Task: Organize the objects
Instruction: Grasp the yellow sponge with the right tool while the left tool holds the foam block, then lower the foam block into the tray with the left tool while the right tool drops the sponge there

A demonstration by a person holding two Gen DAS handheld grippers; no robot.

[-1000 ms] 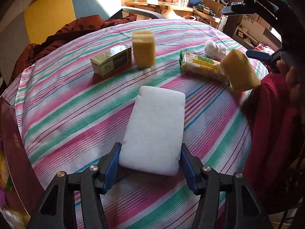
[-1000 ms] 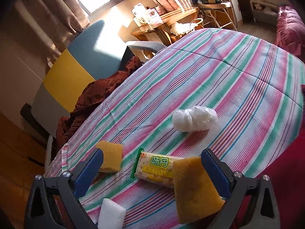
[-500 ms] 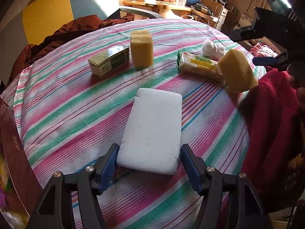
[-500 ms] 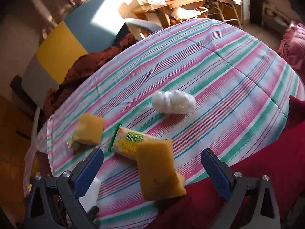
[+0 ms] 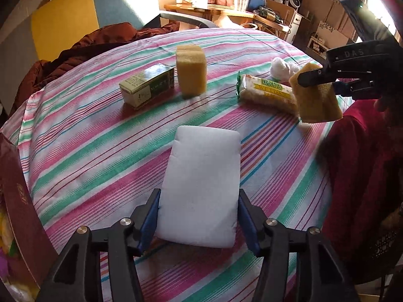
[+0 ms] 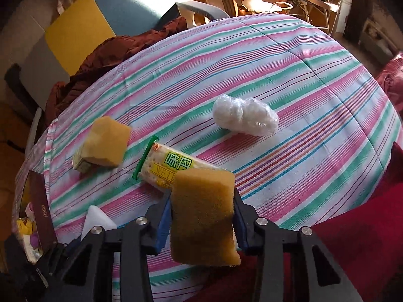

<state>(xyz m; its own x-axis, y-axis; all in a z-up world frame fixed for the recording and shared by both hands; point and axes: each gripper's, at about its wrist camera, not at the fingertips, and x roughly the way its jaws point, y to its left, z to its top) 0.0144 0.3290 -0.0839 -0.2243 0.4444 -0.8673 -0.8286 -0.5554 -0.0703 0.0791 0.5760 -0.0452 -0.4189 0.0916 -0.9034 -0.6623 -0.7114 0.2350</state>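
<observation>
Now both hands are in the pick-up stage of the tidying. The right gripper (image 6: pixel 202 216) has just closed its jaws on the brown sponge (image 6: pixel 202 217); its blue pads press the sponge's two long sides, and in the left wrist view that sponge hangs tilted at the near right edge of the desk (image 5: pixel 75 136), just in front of the cracker packet (image 5: pixel 265 93). Whether its lower corner is clear of the striped cloth I cannot tell for certain, though it looks lifted.

The left gripper (image 5: pixel 197 222) straddles the near end of the white foam block (image 5: pixel 201 183), which lies flat on the cloth. Its jaws have just been closing, with the block between them; the pads sit right against the block's sides, but I see no squeeze in the foam, so I judge this grip not yet made.

Further back stand a second sponge (image 5: pixel 191 71), upright, and a green carton (image 5: pixel 147 85) just beside it, with a crumpled plastic bag (image 6: pixel 245 119) well apart to the right.

Next, I think, the left jaws need to finish closing firmly enough to hold the soft block without crushing it. The right hand should lift its sponge straight up, clear of the cracker packet, and carry it towards the other sponge if like is to go with like.
</observation>
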